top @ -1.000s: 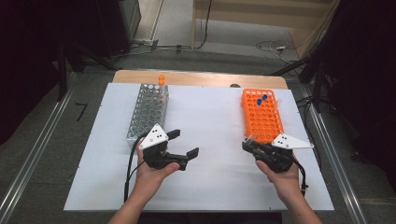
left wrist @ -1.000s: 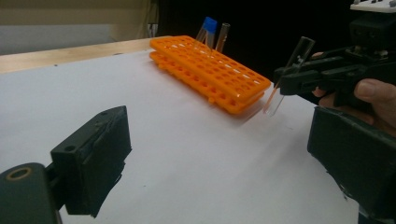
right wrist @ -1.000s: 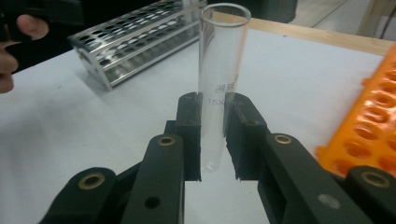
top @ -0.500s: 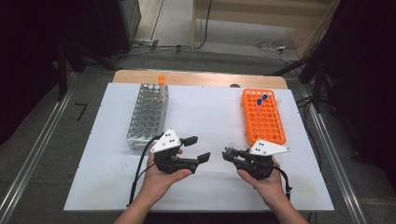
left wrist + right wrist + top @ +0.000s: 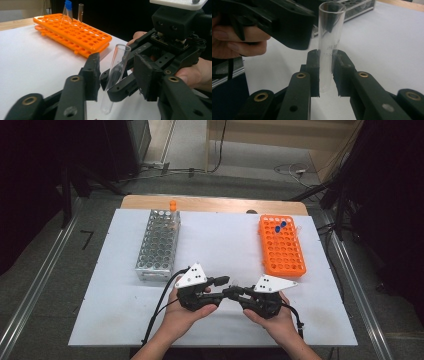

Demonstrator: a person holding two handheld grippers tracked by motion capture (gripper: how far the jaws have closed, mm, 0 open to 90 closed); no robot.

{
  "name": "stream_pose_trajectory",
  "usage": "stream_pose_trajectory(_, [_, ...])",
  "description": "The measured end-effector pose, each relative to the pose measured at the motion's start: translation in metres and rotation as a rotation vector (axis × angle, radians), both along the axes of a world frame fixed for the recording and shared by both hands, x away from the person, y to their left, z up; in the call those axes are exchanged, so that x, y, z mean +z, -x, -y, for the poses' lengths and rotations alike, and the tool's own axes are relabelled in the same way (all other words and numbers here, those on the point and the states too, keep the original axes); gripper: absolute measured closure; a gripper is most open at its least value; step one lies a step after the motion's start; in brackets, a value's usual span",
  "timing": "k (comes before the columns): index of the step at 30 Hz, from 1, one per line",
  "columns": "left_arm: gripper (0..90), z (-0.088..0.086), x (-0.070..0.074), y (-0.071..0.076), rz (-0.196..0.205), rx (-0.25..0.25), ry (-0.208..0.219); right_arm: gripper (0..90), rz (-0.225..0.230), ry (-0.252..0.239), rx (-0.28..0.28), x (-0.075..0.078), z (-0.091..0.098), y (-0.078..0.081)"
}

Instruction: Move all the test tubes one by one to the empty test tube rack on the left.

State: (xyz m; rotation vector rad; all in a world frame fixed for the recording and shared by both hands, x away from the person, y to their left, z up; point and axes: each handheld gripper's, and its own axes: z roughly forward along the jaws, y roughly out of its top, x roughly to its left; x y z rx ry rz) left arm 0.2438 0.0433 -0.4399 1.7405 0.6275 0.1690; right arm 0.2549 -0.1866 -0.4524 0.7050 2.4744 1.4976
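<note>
Both hand-held grippers are converging at bench 6 o'clock: right hand-held gripper [image 5: 325,72] pinching clear test tube [image 5: 329,47]; left hand-held gripper [image 5: 117,75], spread, closing around it for handover.

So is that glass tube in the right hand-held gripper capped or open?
Open. The glass tube, clamped in the right hand-held gripper, shows a bare round rim with no cap.

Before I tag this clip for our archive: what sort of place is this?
Probably a lab-style bench set up for recording: a white table with a metal rack and an orange rack, and a glass tube held in the right tongs. Cables lie on the floor behind.
</note>
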Motion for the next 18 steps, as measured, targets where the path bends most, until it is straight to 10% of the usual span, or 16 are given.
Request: stream_pose_trajectory(18, [75.8,0.0053,-0.0015,0.0016,0.038,0.002,-0.037,73.6,-0.021,0.0,0.041,0.0005,-0.0059,0.0038])
